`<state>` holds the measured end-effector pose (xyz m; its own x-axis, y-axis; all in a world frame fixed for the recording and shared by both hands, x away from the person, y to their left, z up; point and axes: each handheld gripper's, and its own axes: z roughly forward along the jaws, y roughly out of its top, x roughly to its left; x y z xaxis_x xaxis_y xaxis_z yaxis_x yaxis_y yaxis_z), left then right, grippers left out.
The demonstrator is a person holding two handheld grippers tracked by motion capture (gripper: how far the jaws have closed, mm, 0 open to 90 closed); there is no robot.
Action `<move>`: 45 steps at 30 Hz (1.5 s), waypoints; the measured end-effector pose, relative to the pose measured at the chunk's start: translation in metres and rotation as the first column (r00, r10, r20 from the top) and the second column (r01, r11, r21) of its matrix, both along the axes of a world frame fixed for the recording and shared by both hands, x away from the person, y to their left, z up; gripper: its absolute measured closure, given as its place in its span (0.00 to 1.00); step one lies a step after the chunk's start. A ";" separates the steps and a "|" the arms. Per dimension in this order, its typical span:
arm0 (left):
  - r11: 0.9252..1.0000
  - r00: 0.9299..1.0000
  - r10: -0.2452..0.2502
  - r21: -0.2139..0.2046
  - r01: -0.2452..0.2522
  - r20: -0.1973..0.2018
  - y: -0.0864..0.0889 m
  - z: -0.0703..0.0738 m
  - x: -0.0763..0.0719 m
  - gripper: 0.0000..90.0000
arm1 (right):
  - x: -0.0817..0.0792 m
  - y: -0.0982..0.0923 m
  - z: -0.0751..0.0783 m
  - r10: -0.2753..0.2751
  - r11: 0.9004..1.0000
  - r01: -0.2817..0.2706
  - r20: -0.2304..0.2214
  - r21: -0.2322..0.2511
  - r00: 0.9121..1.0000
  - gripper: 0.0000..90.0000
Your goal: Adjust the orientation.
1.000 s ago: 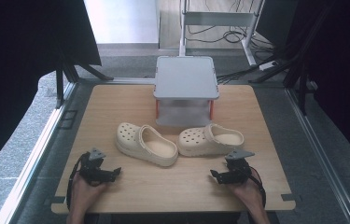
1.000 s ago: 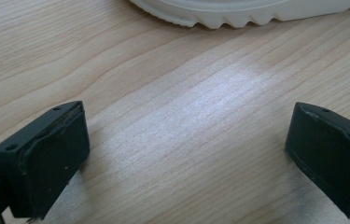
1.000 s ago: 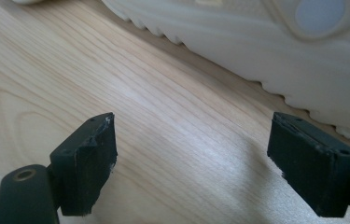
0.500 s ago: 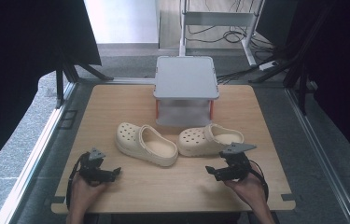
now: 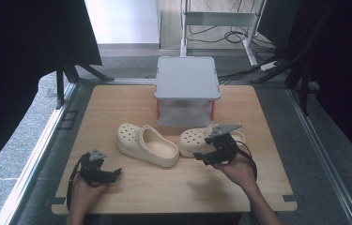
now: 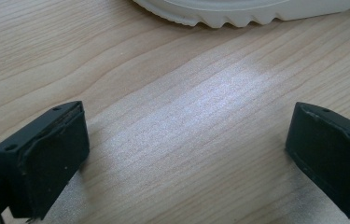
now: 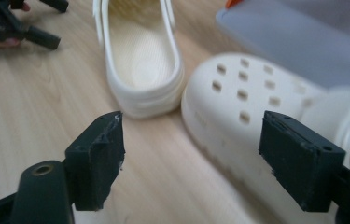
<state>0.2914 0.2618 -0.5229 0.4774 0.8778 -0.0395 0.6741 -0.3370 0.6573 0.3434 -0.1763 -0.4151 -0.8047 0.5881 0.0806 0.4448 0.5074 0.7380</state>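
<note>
Right clog (image 5: 197,140) on table (image 5: 117,103), toe partly between and just beyond right gripper (image 7: 191,154) jaws; jaws spread, just been closing, no contact seen. Left clog (image 5: 146,144) alongside. Left gripper (image 6: 186,154) spread over bare wood, holding nothing.

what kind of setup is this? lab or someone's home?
Likely a lab data-collection rig, not a home. A bare wooden table stands inside black curtains, with loose cables on the floor behind. The props look staged: two cream clogs and a lidded grey bin.
</note>
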 end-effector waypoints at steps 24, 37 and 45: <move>1.000 1.000 -0.002 0.002 0.002 0.001 0.000 0.000 0.000 0.00 | 0.079 0.112 -0.007 0.115 0.991 -0.120 -0.075 -0.065 0.991 0.40; 1.000 1.000 -0.003 0.003 0.003 0.000 0.000 0.000 0.000 0.00 | 0.108 0.170 -0.031 0.125 0.985 -0.141 -0.151 -0.099 0.981 0.57; 1.000 1.000 -0.002 0.004 0.002 0.002 0.000 0.000 0.000 0.00 | 0.116 0.184 -0.036 0.101 0.987 -0.121 -0.178 -0.108 0.979 0.81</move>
